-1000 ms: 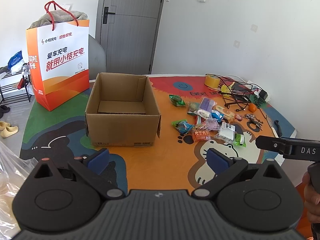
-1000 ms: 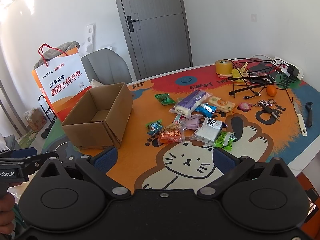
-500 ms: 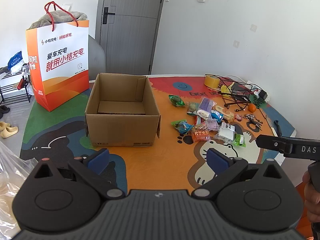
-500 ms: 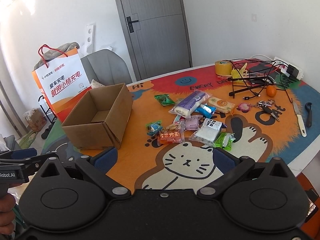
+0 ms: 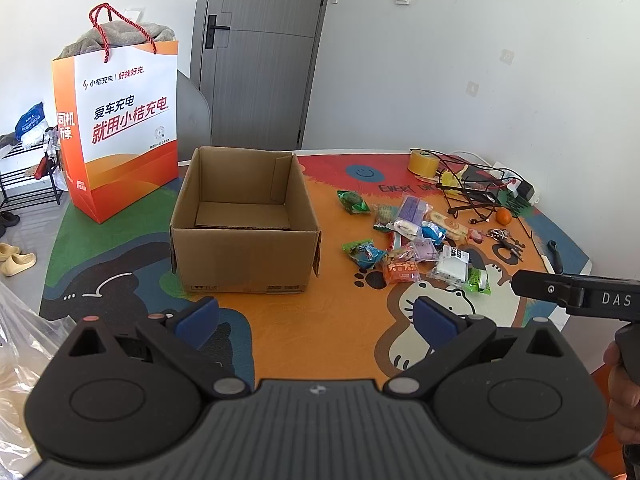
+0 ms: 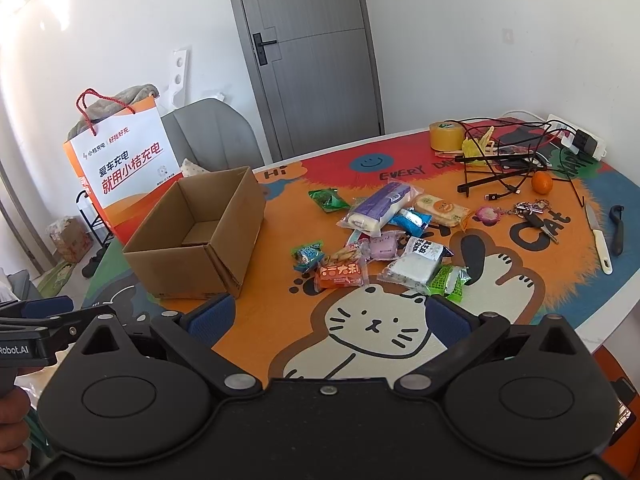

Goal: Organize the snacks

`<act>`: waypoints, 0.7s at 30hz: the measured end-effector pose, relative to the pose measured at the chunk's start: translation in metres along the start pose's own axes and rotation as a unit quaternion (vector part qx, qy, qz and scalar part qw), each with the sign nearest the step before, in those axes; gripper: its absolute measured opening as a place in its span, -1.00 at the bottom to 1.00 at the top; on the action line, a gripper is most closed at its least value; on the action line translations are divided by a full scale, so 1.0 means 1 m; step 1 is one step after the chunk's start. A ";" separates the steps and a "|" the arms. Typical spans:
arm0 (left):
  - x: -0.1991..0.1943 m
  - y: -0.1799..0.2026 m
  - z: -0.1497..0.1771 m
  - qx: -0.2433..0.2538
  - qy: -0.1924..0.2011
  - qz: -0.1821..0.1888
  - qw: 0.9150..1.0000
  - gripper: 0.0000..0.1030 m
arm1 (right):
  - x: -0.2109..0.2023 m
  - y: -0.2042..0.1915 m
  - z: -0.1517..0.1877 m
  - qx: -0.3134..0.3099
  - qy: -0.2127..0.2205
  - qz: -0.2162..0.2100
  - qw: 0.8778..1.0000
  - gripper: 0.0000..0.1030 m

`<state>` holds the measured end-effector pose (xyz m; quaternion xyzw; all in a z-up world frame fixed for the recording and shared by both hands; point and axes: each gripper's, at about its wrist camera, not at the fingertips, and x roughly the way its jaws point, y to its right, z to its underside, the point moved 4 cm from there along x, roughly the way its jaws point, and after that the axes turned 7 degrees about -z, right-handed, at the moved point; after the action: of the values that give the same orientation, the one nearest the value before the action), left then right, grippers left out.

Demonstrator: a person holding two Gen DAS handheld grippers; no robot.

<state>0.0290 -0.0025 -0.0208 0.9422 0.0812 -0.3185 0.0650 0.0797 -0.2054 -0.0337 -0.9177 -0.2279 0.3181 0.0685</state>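
The left gripper [image 5: 314,318] hangs above the near edge of the counter [image 5: 344,320] with its blue-padded fingers [image 5: 196,318] spread wide and nothing between them. The right gripper [image 6: 328,316] is held the same way, wide and empty, over the cat drawing on the counter's mat. Each gripper shows at the edge of the other's view, gripped by a hand [image 5: 622,392].

Just past the left gripper stands an open cardboard box [image 5: 244,232], nothing visible inside it, toward the left side of the counter. The snacks [image 6: 380,236] lie in a loose cluster in the middle of the counter, to the right of the box and apart from it: an orange packet [image 6: 340,274], a green packet [image 6: 448,282], a white pack [image 6: 416,266] and a purple roll [image 6: 380,208] among them.

Toward the far right corner sit a roll of tape [image 6: 446,136], tangled black cables [image 6: 508,152] and an orange [image 6: 542,182]. A knife [image 6: 598,238] lies by the right edge. An orange-and-white paper bag [image 5: 116,128] stands at the far left corner.
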 end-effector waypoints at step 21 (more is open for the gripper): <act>0.000 0.000 0.000 0.000 0.000 0.003 1.000 0.99 | -0.001 0.002 -0.002 -0.001 -0.001 0.001 1.000 1.00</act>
<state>0.0293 -0.0023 -0.0212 0.9423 0.0781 -0.3187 0.0665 0.0807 -0.2072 -0.0324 -0.9176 -0.2274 0.3192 0.0671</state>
